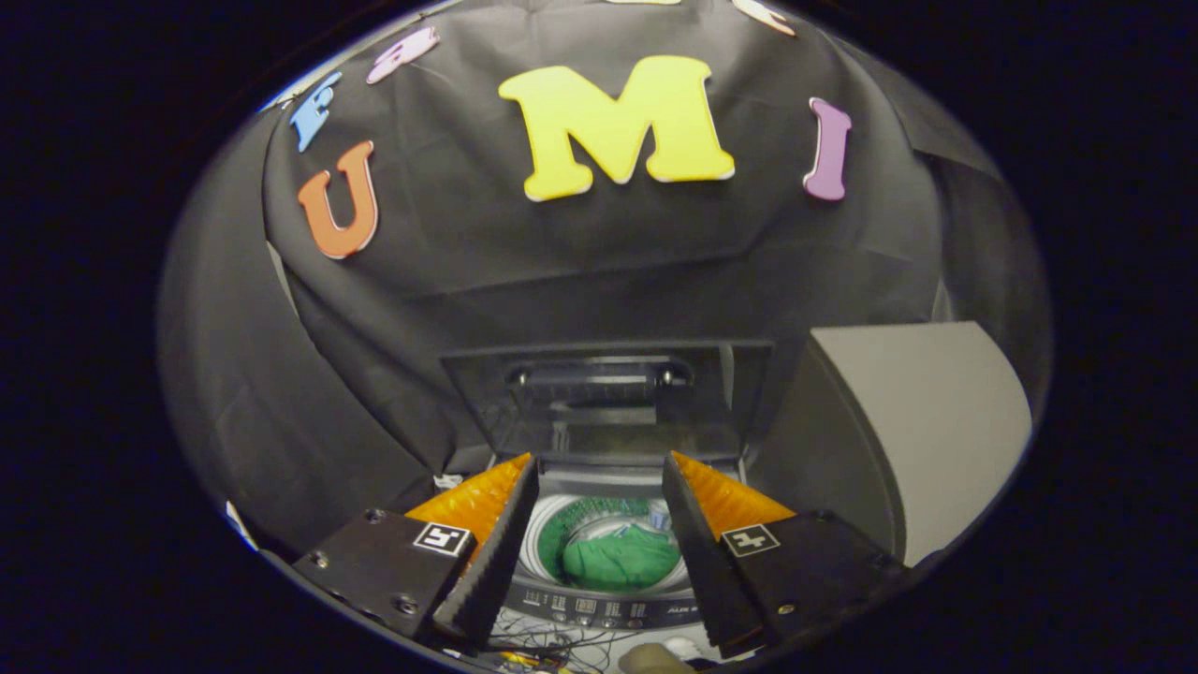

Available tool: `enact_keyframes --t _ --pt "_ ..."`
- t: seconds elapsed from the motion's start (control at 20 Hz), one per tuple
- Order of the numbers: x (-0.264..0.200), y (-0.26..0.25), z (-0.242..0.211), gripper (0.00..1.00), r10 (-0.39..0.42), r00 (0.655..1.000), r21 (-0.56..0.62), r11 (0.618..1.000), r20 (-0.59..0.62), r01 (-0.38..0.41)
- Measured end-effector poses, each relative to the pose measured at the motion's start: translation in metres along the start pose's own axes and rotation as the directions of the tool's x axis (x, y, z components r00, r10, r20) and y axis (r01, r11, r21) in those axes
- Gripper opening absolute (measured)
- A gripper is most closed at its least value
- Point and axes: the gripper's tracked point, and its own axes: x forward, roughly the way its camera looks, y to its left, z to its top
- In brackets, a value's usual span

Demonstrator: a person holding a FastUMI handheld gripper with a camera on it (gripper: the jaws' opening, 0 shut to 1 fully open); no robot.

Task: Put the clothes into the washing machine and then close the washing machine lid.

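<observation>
The gripper (599,477) hangs above the washer (608,599), its fingers spread wide with nothing between them. Seen through the gap between the fingers, the washer's round drum (552,538) is open, and green clothes (622,560) lie bunched inside it, toward the drum's near side. The control panel (599,608) runs along the washer's near edge, just below the drum. The lid (608,398) stands raised at the washer's far edge, beyond the fingertips, its dark glass facing the gripper and leaning back toward the booth's black cloth wall (580,253). A grey box (927,421) stands just beside the washer on the right, past the right finger. Thin cables (552,646) lie in front of the washer, below the panel.
</observation>
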Motion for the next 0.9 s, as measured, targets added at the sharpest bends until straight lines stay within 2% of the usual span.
enact_keyframes --t 0.3,0.5,0.7,0.9 --pt "0.008 0.002 0.032 0.83 -0.006 0.996 -0.076 0.997 0.092 0.013" --pt "0.017 0.008 0.045 0.83 -0.013 0.995 -0.065 0.998 0.098 0.02" --pt "0.046 0.005 0.06 0.84 -0.074 0.993 -0.068 0.995 0.087 0.08" --pt "0.09 0.012 0.064 0.83 -0.095 0.995 -0.067 0.993 0.043 0.098"
